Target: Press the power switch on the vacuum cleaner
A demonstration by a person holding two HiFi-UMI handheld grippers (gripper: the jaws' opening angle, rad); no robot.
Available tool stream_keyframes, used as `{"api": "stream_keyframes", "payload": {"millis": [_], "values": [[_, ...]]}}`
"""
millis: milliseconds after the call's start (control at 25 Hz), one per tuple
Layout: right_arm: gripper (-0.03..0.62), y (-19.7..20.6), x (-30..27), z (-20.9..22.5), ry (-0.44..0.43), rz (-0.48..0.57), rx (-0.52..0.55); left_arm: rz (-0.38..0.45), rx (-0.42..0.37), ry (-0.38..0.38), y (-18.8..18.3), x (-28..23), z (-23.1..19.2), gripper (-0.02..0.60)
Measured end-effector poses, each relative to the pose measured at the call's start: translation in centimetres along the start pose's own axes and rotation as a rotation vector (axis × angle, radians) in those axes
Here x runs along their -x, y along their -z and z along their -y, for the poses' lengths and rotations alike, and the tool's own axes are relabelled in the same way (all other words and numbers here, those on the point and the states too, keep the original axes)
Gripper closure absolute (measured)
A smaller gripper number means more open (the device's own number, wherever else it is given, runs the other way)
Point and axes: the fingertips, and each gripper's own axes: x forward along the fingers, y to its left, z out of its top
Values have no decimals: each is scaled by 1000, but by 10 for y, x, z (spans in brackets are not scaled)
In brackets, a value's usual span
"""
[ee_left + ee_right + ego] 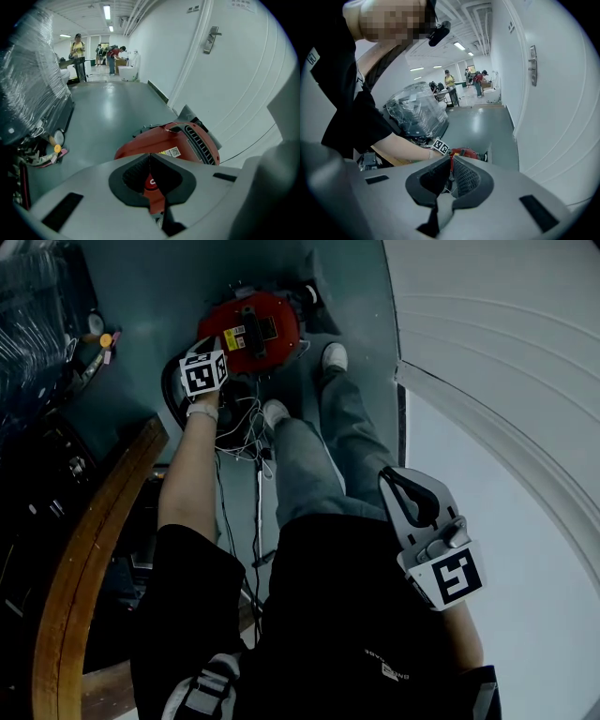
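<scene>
While the left gripper [150, 161], jaws pressed together, hovers just above the red vacuum cleaner [258, 329] on the floor, aimed at its round power switch [150, 182], the press looks not yet made, and the right gripper [451, 164], likewise closed and empty, hangs well behind.

The head view is dark; the floor [178, 296] is dim and the wall [525, 381] pale grey. Both gripper views are brighter, lit by long ceiling lights [107, 11]. Glare shines on the floor there. Their edges bend and turn black.
</scene>
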Motion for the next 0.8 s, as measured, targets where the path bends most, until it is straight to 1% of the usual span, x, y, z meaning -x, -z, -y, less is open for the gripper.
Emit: {"api": "stream_keyframes", "payload": {"millis": [160,360,560,640,800], "values": [[559,10,-1,3,3,-23,-5,-4,7,-4,3,-9,-4,566],[559,11,-6,4,14,-13,-29,36,-15,0,2,-11,-5,566],[559,19,-7,4,6,-30,-28,8,6,15,2,-21,-7,566],[559,18,-8,5,11,-22,-39,5,8,19,2,-21,-7,567],[559,22,-5,5,-2,-38,-25,-13,25,12,6,-14,-8,566]]}}
